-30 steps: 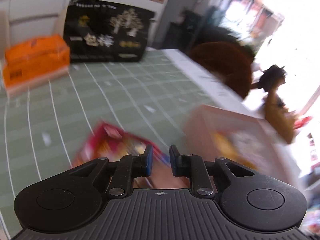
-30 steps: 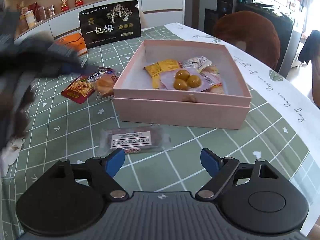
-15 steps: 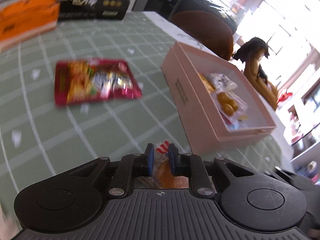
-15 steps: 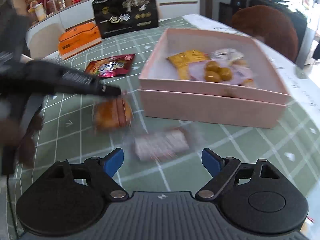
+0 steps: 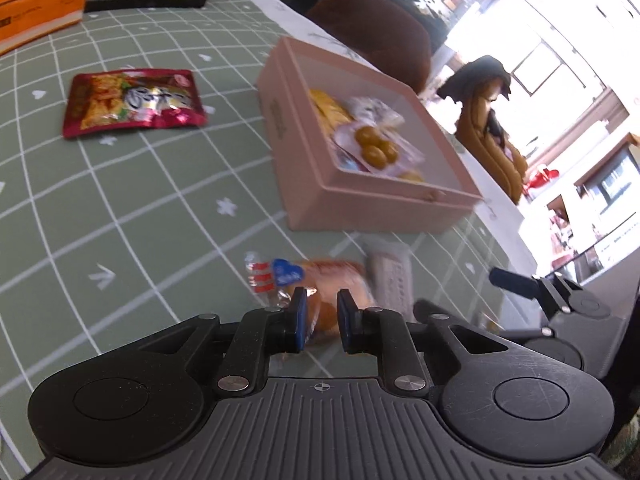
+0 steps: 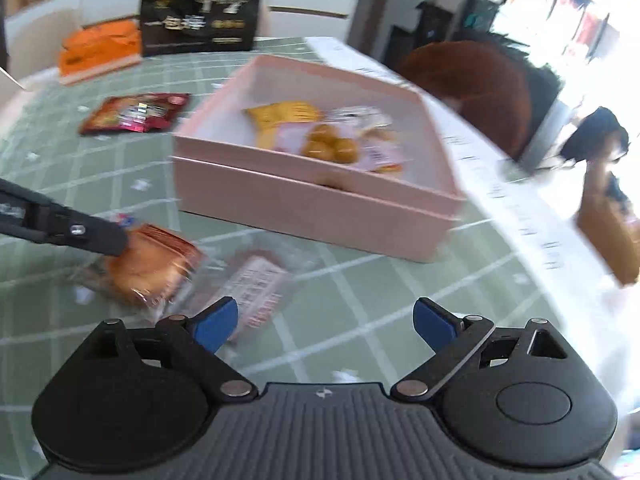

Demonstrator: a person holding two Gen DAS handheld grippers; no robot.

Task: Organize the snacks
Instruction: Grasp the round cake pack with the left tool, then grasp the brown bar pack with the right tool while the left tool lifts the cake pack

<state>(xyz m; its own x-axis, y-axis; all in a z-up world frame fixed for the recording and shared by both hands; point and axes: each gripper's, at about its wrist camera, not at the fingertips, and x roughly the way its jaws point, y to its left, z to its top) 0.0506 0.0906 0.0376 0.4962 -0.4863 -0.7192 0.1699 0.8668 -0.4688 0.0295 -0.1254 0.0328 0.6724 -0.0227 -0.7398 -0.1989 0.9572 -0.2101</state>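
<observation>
1. While my left gripper (image 5: 319, 322) stays clamped down to its narrowest gap, its blue pads pinch the clear wrapper of an orange bread packet (image 5: 320, 284), which is held just in front of the pink box (image 5: 360, 204), off that box's near left corner.
2. My right gripper (image 6: 324, 320) has its jaws opening, standing wide, with nothing pressed between the pads. Only the near end of the brown bar packet (image 6: 256, 280) lies by its left finger.
3. The brown bar packet lies flat on the green checked tablecloth (image 6: 360, 300), just in front of the pink box and immediately right of the orange bread packet; whether the two wrappers touch, I cannot tell, as both are blurred.
4. The pink box stands open on the tablecloth. Inside it lie a yellow packet (image 6: 284, 114), a clear pack of round golden-brown snacks (image 6: 328, 144) and a pale wrapped snack (image 6: 360, 114), all toward the box's far right side.
5. A red snack pouch (image 5: 132, 102) lies flat on the cloth, to the left of the pink box and well apart from it.
6. Beyond the pink box, at the far edge of the table, an orange carton (image 6: 100, 46) sits beside a black printed bag (image 6: 200, 14), the bag being the nearer of the two to the box's line.
7. A brown round chair back (image 6: 468, 80) stands past the table edge, to the right of the pink box.
</observation>
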